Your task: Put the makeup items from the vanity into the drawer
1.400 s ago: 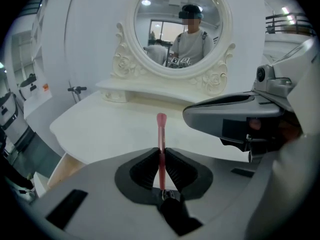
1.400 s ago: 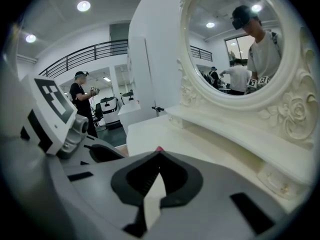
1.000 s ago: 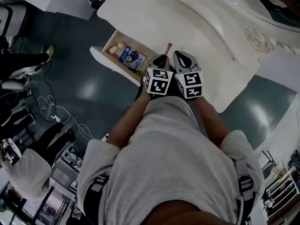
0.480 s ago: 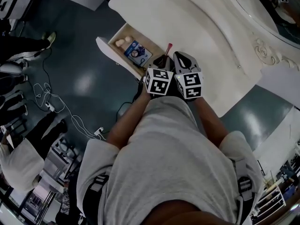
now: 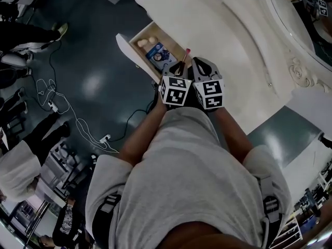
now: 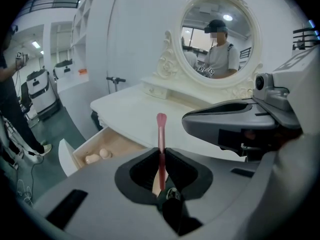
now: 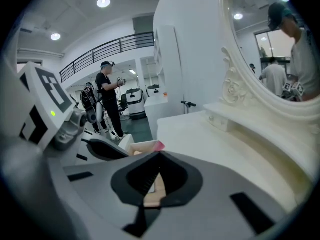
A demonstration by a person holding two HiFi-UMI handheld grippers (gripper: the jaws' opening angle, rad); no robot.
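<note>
**Grip state.** The left gripper point(image 6: 161, 152) is clenched on the pink applicator point(image 6: 161, 133). We see the jaws pinching its lower shaft, while the flattened tip stands free above them. The right gripper point(image 7: 160, 153) has its jaws closed together with nothing between them, and it rides just beside the left at 3 o'clock.

**Location of the item.** The applicator is off the vanity top point(image 5: 223, 40), carried in the air above its front edge.

**Governing relation.** In the head view the open drawer point(image 5: 125, 48) lies at about 10 o'clock from the left gripper, near it but not under it. In the left gripper view the same drawer sits at 9 o'clock of the jaws. The left gripper is the nearer of the two and is the only one loaded.

**Axis and heading.** The applicator's long axis runs along the gripper's own line. It points to 12 o'clock in the left gripper view and to roughly 1 o'clock in the head view, tip leading.

**Clearance.** The drawer already holds two pale rounded pieces point(image 5: 146, 42) and a blue pack point(image 5: 157, 53). The bare wood is at the 4 o'clock end (we judge this the better drop zone).
</note>
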